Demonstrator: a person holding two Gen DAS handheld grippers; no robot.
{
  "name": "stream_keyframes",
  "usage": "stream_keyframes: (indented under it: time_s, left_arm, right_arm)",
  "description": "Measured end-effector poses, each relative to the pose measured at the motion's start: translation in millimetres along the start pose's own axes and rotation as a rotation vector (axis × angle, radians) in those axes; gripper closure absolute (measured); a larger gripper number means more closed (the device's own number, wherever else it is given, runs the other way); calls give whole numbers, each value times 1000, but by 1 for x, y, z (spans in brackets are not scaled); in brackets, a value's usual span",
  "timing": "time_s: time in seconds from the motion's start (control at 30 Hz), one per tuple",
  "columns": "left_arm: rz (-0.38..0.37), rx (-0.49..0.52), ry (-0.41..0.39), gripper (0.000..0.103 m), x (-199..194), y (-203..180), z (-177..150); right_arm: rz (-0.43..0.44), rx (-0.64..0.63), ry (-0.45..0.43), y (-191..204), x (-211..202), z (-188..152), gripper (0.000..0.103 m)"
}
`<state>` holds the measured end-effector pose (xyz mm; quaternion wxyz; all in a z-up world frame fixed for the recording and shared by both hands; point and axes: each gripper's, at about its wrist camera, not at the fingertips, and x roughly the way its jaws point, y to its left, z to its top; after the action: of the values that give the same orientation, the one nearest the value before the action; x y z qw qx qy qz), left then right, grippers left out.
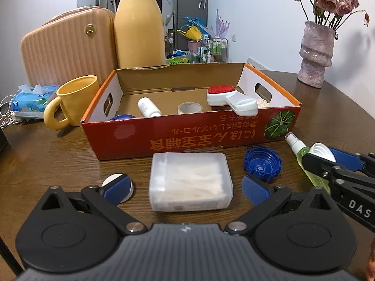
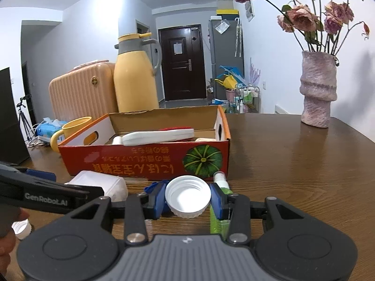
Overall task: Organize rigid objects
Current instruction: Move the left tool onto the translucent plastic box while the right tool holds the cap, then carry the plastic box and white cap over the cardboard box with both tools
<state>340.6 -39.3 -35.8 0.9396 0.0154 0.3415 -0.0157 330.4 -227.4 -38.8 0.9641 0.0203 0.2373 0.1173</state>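
Observation:
My right gripper [image 2: 188,198] is shut on a white screw cap [image 2: 187,195], held above the table in front of the red cardboard box [image 2: 145,161]. From the left wrist view, that right gripper [image 1: 324,155] sits at the right with the white cap [image 1: 322,151] between its pads. My left gripper [image 1: 187,187] stands open around a frosted plastic case [image 1: 191,185] of cotton swabs lying on the table. A blue cap [image 1: 262,164], a green spray bottle [image 1: 307,161] and a small white lid [image 1: 110,179] lie nearby. The box [image 1: 187,138] holds a red-and-white brush [image 1: 232,99], a white bottle [image 1: 148,107] and a tape roll [image 1: 189,108].
A yellow mug [image 1: 72,100], a tissue pack [image 1: 32,99], a yellow thermos [image 1: 139,25] and a pink suitcase [image 1: 68,46] stand left of and behind the box. A pink vase [image 1: 316,53] with dried roses stands at the far right. Another small white cap [image 2: 22,228] lies at lower left.

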Motion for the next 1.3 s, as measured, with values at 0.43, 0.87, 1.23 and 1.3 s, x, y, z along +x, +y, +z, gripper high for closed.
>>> stream_keyframes:
  time_s: [0.43, 0.87, 1.23, 1.3]
  left_arm:
    - [36, -15, 32, 0, 27, -9, -1]
    - [5, -22, 45, 20, 40, -8, -6]
    - [-5, -27, -10, 21, 23, -6, -7]
    - [-7, -24, -35, 21, 16, -7, -7]
  right_arm:
    - [-8, 17, 2, -3, 2, -1, 63]
    - [-9, 5, 12, 0, 5, -4, 64]
    - [-7, -2, -13, 2, 3, -7, 63]
    - [-4, 0, -21, 1, 2, -7, 63]
